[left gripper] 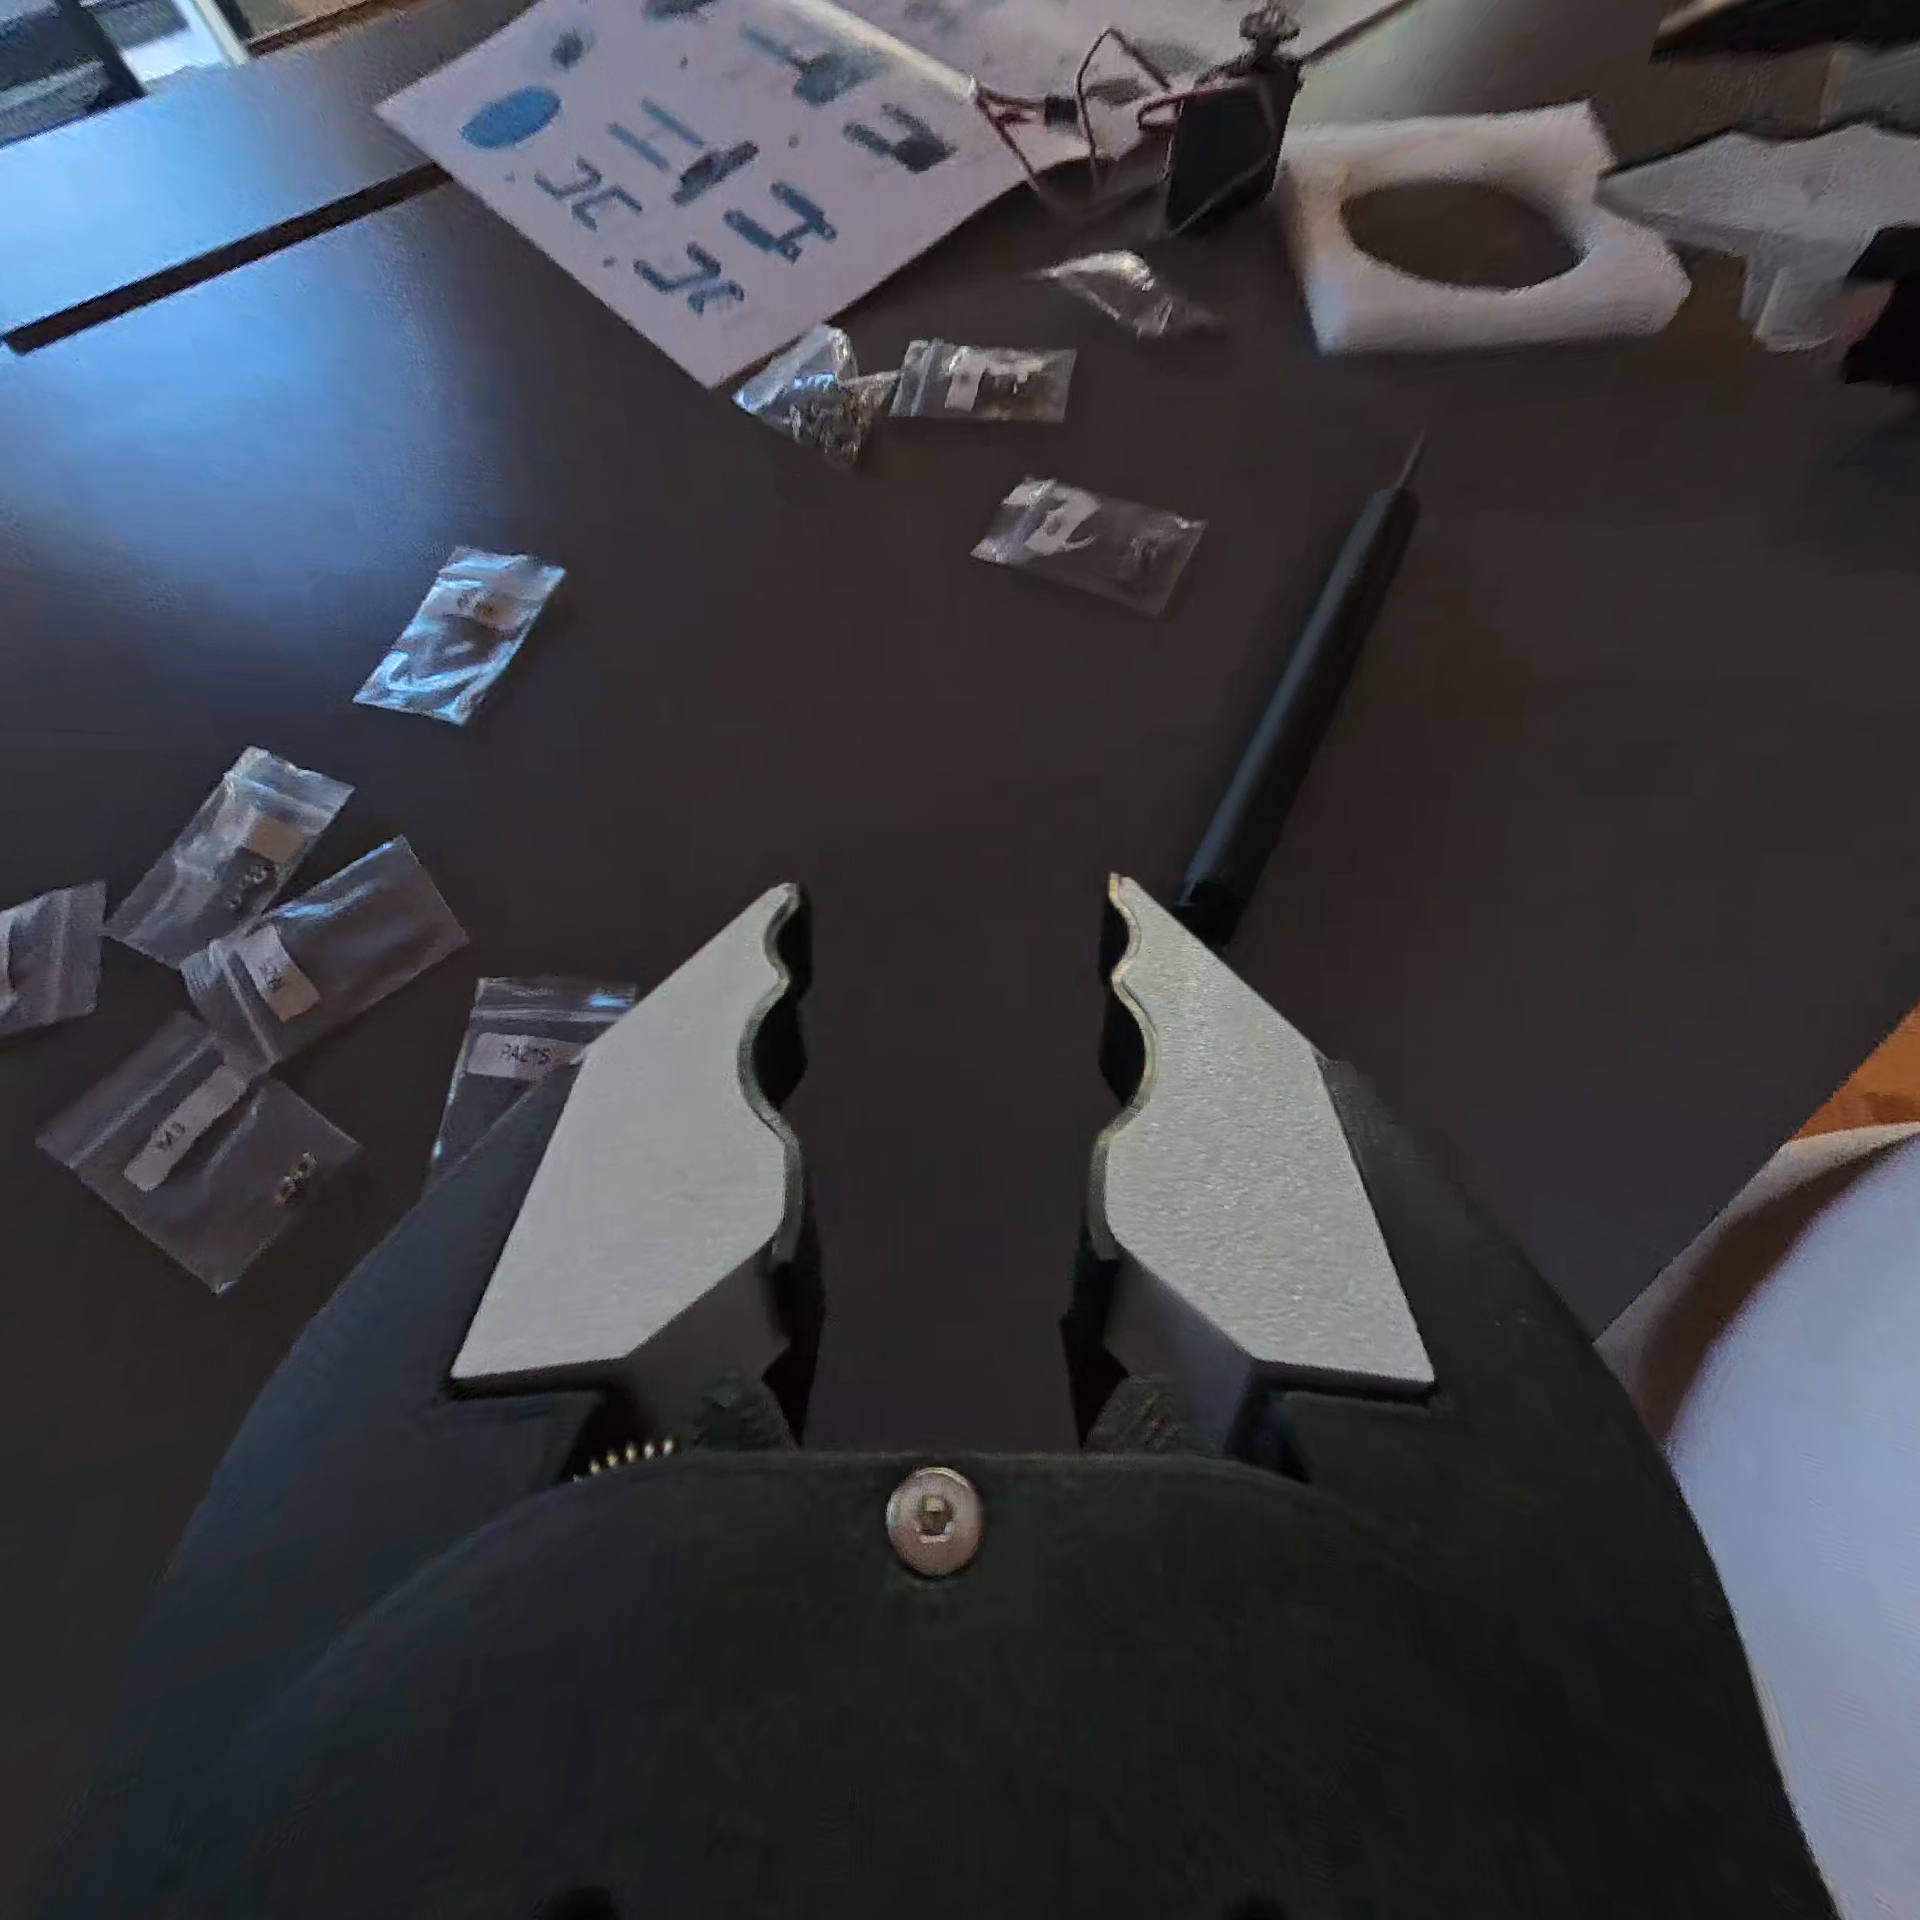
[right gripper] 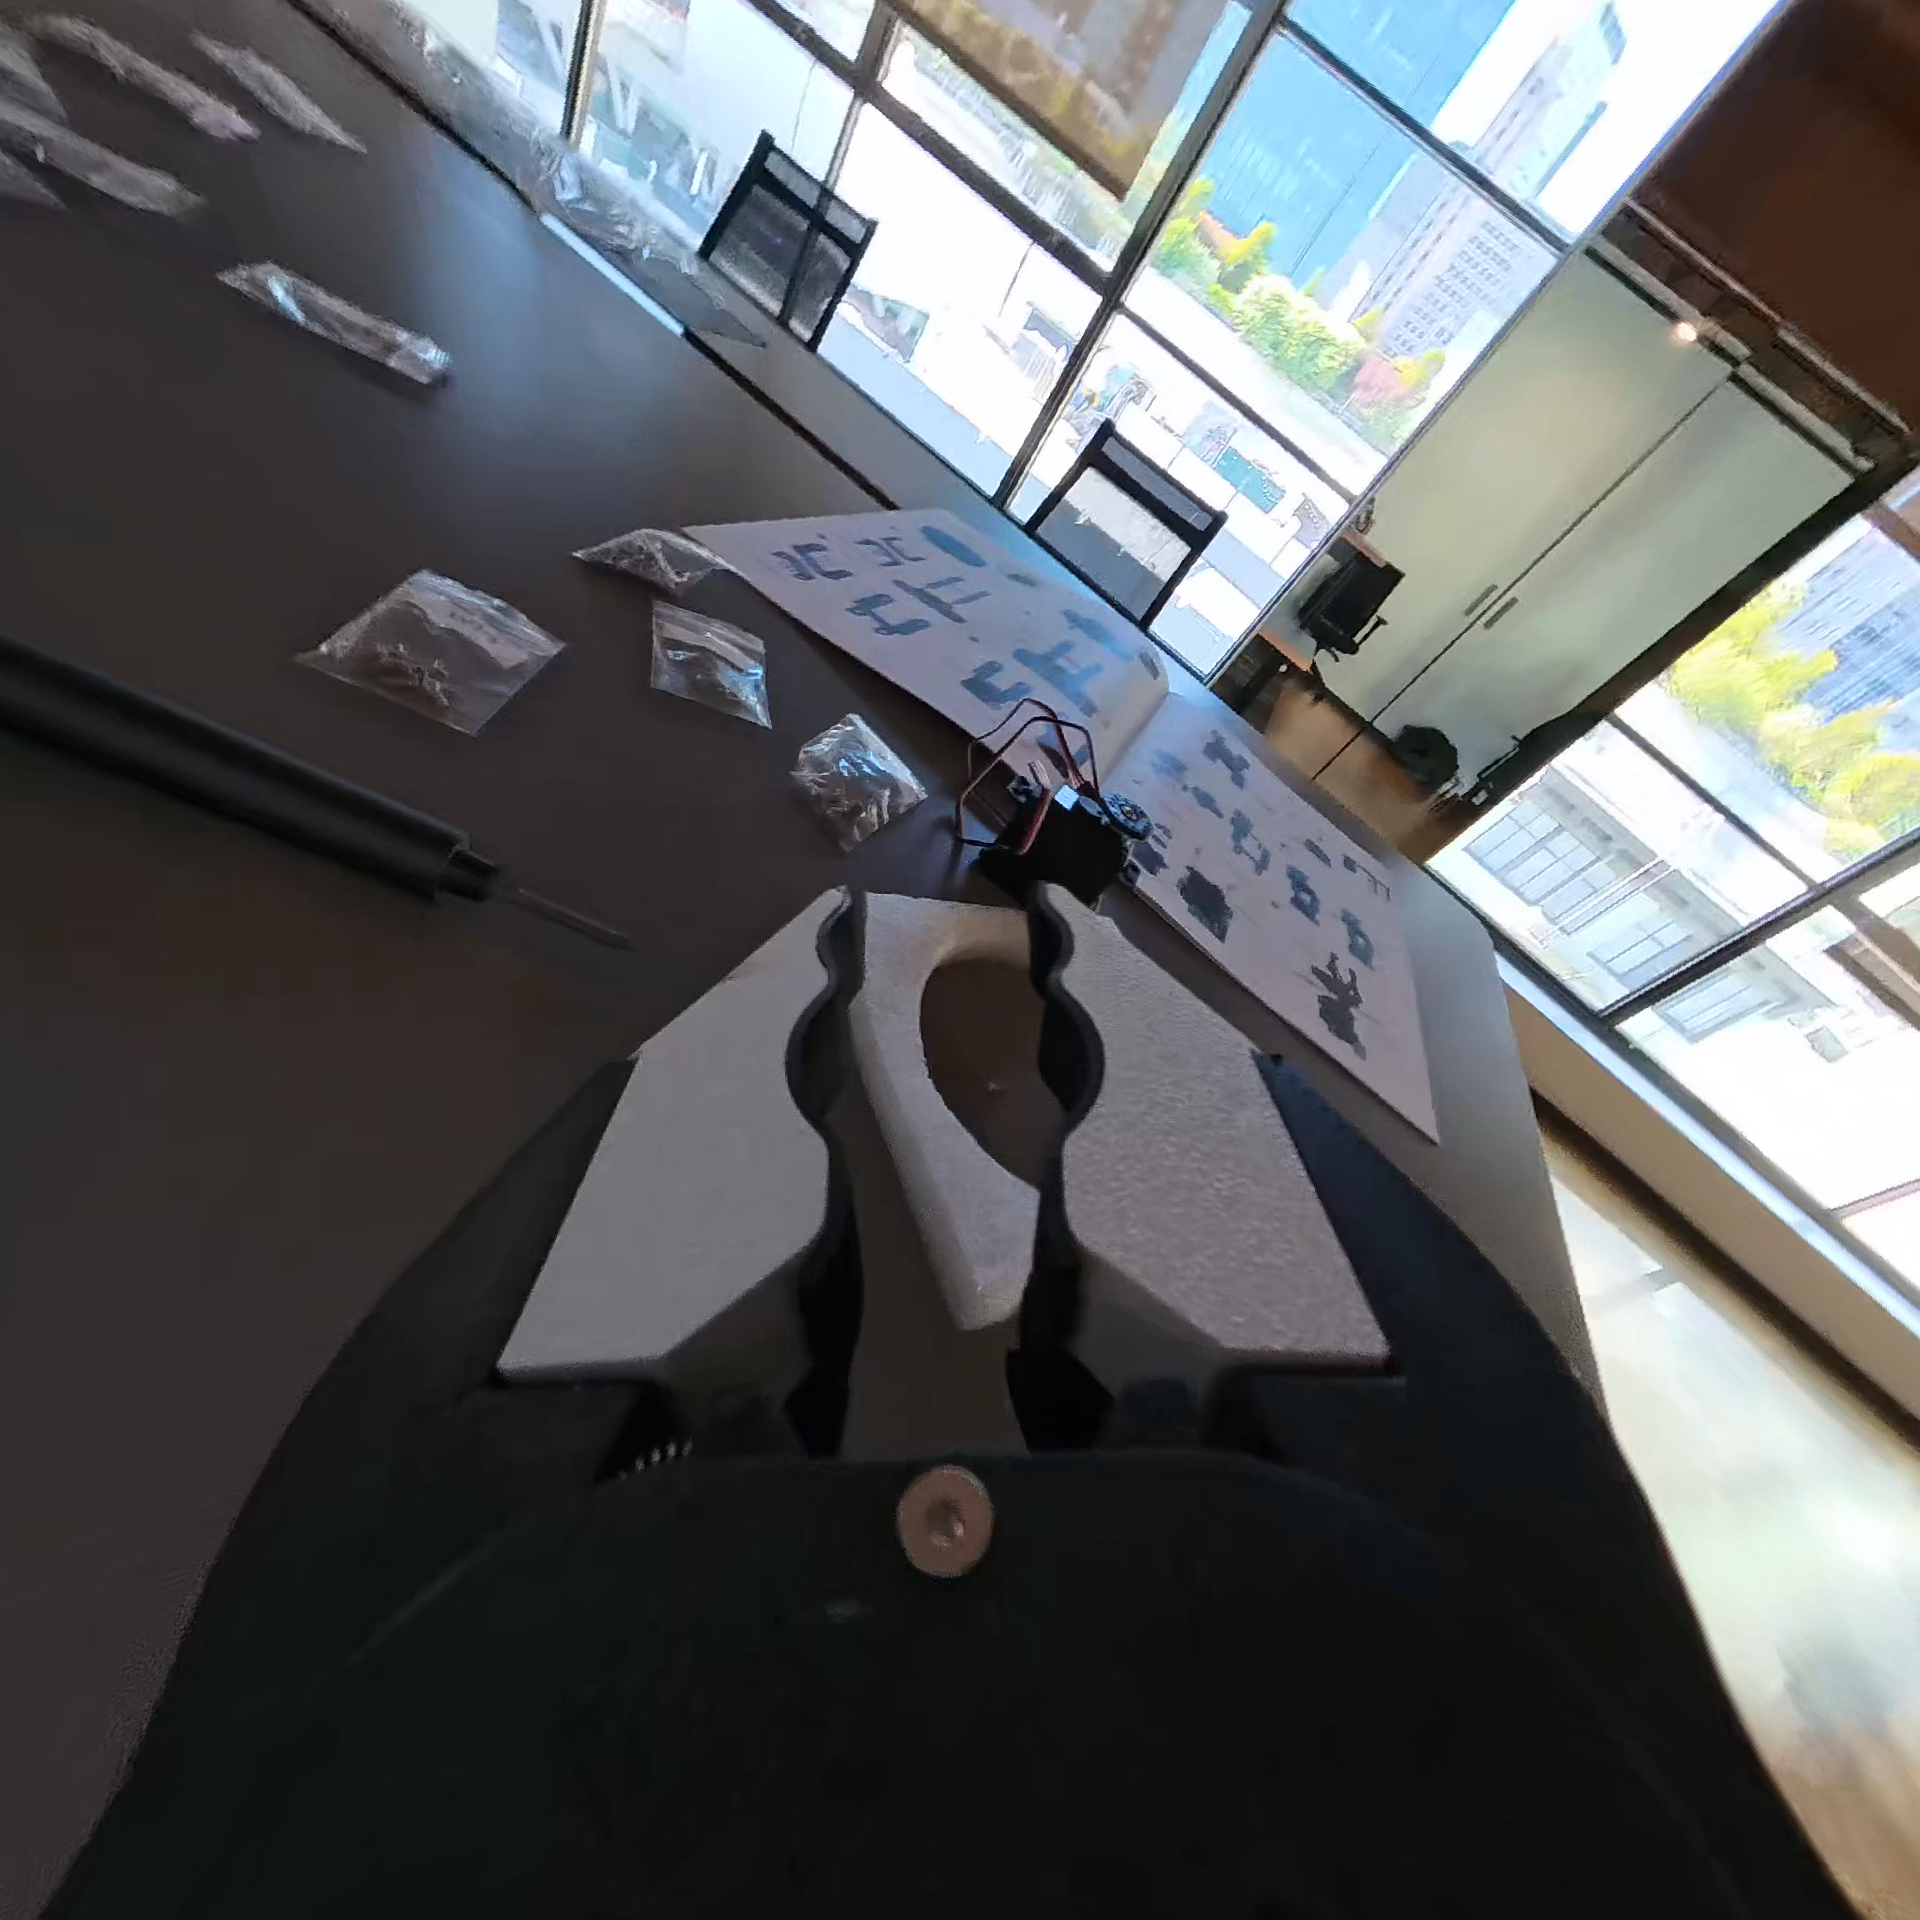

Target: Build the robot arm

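Dark table [right gripper: 260, 499] w/ baggies [left gripper: 462, 634], big windows [right gripper: 1299, 260]

Place: office or meeting room, doubling as an assembly bench.
Surface: long dark matte table [right gripper: 312, 468].
Seating: black mesh-backed chairs [right gripper: 790, 249] pushed in at the far edge.
Windows: tall dark-framed glass panes [right gripper: 1299, 260], city buildings and trees outside.
Fittings: pale flat cabinet doors [right gripper: 1579, 499]; possibly a desk chair beyond, too blurred to confirm.
Bench signs: small clear plastic zip bags [left gripper: 462, 634] of hardware, white printed parts sheet [left gripper: 707, 177], slim black screwdriver [left gripper: 1299, 707], small black servo motor with red wires [right gripper: 1049, 831].
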Motion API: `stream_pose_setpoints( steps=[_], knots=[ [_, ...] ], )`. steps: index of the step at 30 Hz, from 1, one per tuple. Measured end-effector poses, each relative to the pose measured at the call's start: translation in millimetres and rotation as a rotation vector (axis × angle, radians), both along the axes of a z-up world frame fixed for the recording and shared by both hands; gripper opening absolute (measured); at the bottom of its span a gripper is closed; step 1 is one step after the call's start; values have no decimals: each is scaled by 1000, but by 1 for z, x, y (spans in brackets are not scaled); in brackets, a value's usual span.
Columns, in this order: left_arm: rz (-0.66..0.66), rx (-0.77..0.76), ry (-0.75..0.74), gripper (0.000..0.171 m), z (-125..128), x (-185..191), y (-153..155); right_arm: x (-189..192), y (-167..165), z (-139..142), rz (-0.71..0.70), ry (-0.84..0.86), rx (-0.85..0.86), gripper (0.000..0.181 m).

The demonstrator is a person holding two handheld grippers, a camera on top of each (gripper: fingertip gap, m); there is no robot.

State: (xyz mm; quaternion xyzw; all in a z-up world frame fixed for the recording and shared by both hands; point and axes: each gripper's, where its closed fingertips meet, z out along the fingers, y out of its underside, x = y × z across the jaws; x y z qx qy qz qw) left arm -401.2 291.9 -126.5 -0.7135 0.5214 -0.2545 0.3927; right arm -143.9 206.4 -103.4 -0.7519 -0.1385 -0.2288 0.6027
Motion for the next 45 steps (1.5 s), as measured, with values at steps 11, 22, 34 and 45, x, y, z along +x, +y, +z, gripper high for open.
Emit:
stream_pose_setpoints(
  steps=[11, 22, 34, 45],
  knots=[
    [149, -43, -10, 54, -7, 2, -14, -2, 13, 3, 108, -65, -41, 40],
    [364, 104, -127, 80, -3, 0, 22, 139, 38, 29, -32, 88, 3, 48],
    [443, 50, 129, 70, -45, 2, 47, 159, 46, 3, 14, 384, -8, 47],
    [409, -70, 86, 51, -50, 8, 45, 151, 50, -4, 56, 349, -21, 40]
  ],
)
